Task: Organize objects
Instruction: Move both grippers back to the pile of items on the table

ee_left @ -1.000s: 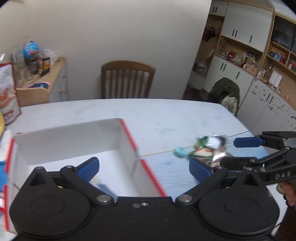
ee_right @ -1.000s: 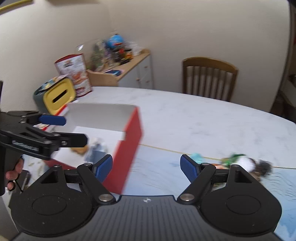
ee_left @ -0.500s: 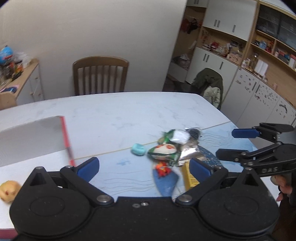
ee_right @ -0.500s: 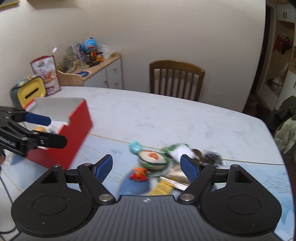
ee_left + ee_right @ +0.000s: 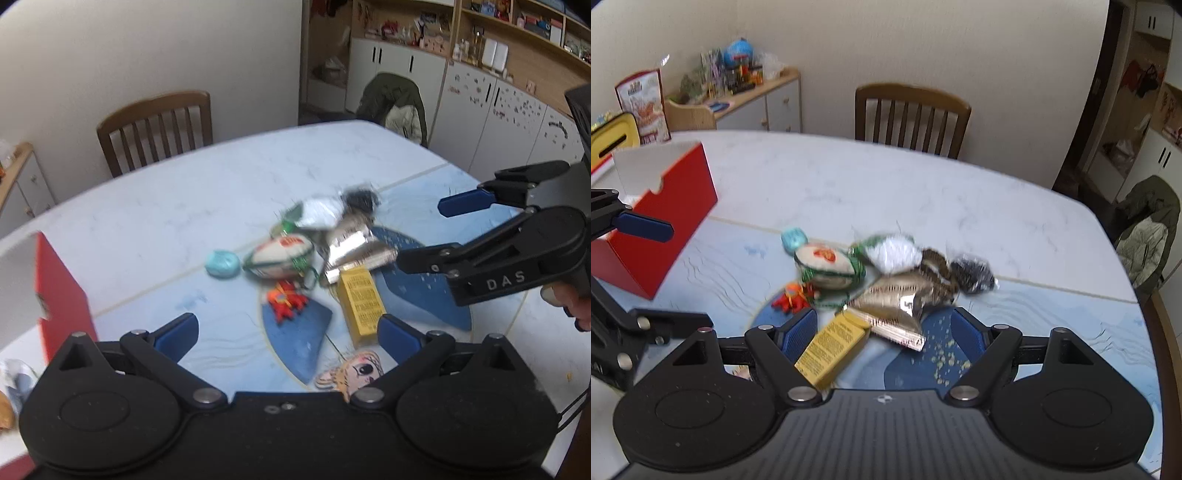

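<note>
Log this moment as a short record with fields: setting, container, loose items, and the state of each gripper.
setting: white marble-look table, wooden slat-back chair behind it
container: red open-top cardboard box, at the left of the pile
loose items: yellow rectangular carton, silver foil packet, white-and-green round snack bag, small orange toy figure, turquoise lump, black crinkly pouch
left gripper: open, empty, above the pile
right gripper: open, empty, the carton's end between its fingers, not clamped
</note>
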Demonstrator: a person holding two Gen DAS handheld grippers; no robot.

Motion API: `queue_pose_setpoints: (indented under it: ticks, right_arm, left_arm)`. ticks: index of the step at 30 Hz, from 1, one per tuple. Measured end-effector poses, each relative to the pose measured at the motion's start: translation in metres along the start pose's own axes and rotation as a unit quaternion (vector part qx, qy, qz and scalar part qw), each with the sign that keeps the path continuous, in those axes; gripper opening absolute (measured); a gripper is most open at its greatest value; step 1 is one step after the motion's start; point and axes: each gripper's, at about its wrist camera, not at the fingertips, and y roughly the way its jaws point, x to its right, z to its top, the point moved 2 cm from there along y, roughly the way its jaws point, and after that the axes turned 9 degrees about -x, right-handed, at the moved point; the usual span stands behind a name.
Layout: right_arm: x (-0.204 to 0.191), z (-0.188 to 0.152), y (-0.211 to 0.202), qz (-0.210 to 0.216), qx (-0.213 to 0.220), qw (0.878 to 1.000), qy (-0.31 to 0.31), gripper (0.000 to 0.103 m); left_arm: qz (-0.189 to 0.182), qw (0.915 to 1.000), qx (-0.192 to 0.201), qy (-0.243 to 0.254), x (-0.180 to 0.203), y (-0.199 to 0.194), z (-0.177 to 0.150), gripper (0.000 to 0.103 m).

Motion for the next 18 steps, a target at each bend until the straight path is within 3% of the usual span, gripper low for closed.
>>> queue_pose_setpoints:
  ticks: [9,18]
  right_arm:
    - [0.003,0.003,0.033,0.031,-0.054,0.998,0.024,0.08]
    - [-0.01,0.006,0.056,0.047,-0.083,0.995,0.028,0.08]
  left_arm:
    - [-0.004,0.9988,-0.038,-0.031,0.012,0.024,-0.006,0.102]
    - [-0.03,0.9977,-0.058,-0.018,0.033,0.038,-0.019,0.102]
